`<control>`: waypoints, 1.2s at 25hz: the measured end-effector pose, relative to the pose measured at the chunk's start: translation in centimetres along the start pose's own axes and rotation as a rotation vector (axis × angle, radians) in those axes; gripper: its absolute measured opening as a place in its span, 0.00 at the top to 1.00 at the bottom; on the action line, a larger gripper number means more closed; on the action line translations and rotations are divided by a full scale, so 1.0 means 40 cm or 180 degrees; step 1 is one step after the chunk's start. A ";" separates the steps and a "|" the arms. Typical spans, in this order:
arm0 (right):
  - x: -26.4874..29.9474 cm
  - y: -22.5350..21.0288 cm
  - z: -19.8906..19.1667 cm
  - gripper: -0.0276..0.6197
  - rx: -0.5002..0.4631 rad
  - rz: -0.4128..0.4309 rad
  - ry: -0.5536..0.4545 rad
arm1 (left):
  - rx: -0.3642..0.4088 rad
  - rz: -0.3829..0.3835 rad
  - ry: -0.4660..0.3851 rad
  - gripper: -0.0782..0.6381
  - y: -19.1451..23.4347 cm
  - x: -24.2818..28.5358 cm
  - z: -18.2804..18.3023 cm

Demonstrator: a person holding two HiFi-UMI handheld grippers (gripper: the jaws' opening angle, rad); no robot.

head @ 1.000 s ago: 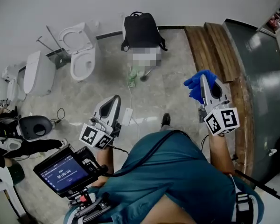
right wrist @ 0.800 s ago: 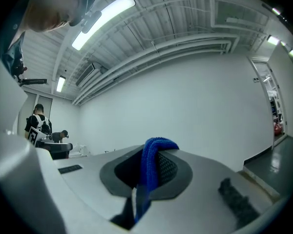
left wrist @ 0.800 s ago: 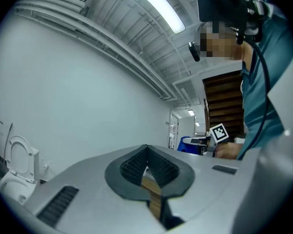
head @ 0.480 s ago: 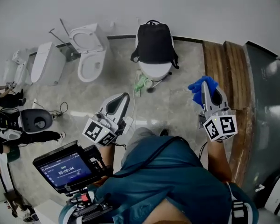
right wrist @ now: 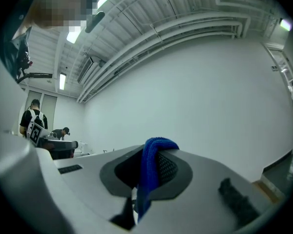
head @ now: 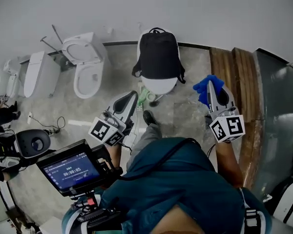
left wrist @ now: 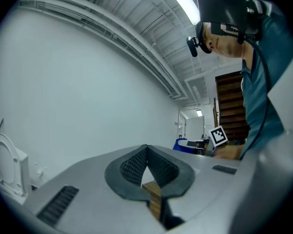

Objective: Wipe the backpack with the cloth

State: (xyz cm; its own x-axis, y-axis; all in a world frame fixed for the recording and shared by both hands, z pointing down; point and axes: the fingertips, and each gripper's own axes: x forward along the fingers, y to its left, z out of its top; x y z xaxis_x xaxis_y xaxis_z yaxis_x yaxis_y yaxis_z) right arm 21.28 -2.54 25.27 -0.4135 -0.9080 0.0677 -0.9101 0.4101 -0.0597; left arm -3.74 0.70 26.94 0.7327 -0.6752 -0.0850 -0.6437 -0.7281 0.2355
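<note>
A black backpack (head: 158, 54) rests upright on a white toilet (head: 157, 84) against the far wall in the head view. My right gripper (head: 209, 84) is shut on a blue cloth (head: 203, 89), held in the air to the right of the backpack and apart from it. In the right gripper view the blue cloth (right wrist: 150, 172) hangs over the closed jaws, which point up at the wall. My left gripper (head: 132, 98) is shut with nothing in it, below and left of the backpack; its tip (left wrist: 146, 150) faces the bare wall.
Two more white toilets (head: 84, 62) (head: 39, 73) stand on the floor at the left. A green object (head: 145, 95) lies by the backpack's toilet. Wooden planks (head: 232, 72) and a grey panel (head: 278, 91) run along the right. A monitor (head: 72, 172) sits at my chest.
I have stepped closer to the backpack, a shoe now showing ahead. Both grippers have advanced toward it, still shut, the right one keeping the blue cloth.
</note>
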 end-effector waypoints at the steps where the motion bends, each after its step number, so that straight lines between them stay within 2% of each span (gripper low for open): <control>1: 0.007 -0.003 -0.001 0.93 -0.0025 -0.0016 0.0005 | 0.0022 -0.0033 -0.0026 0.89 0.010 0.013 0.008; 3: 0.062 -0.011 -0.007 0.93 -0.0096 -0.0041 0.0041 | 0.0055 -0.0092 -0.0072 0.89 0.067 0.049 0.030; 5: 0.173 -0.033 -0.015 0.93 -0.0120 -0.0104 0.0117 | 0.0043 -0.0149 -0.0087 0.89 0.177 0.105 0.057; 9: 0.353 -0.078 -0.034 0.93 -0.0070 -0.0265 0.0157 | 0.0132 -0.0244 0.0080 0.89 0.363 0.198 0.071; 12: 0.442 -0.106 -0.061 0.93 -0.0057 -0.0308 0.0181 | 0.0189 -0.0295 0.0123 0.89 0.442 0.255 0.075; 16: 0.573 -0.180 -0.133 0.93 -0.0022 -0.0365 0.0314 | 0.0133 -0.0246 0.0146 0.89 0.533 0.341 0.058; 19: 0.646 -0.228 -0.247 0.93 0.0105 -0.0405 0.0529 | 0.0071 -0.0219 0.0278 0.89 0.575 0.384 0.021; 23: 0.782 -0.344 -0.423 0.93 0.0061 -0.0279 0.0870 | -0.0012 0.0074 0.0248 0.89 0.639 0.445 -0.052; 25: 0.845 -0.395 -0.517 0.93 0.0100 -0.0262 0.0984 | -0.0059 0.0141 0.0282 0.89 0.675 0.478 -0.094; 30: 0.874 -0.456 -0.763 0.93 0.0425 -0.0245 0.1446 | -0.0213 0.0180 0.0471 0.89 0.700 0.538 -0.196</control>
State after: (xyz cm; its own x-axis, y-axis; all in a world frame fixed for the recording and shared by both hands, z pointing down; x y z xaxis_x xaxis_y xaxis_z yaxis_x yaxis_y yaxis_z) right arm 22.62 -39.12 59.14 -0.3419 -0.7935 0.5035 -0.9395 0.3015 -0.1628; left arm -4.27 -33.28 39.31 0.7234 -0.6866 0.0725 -0.6723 -0.6766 0.3003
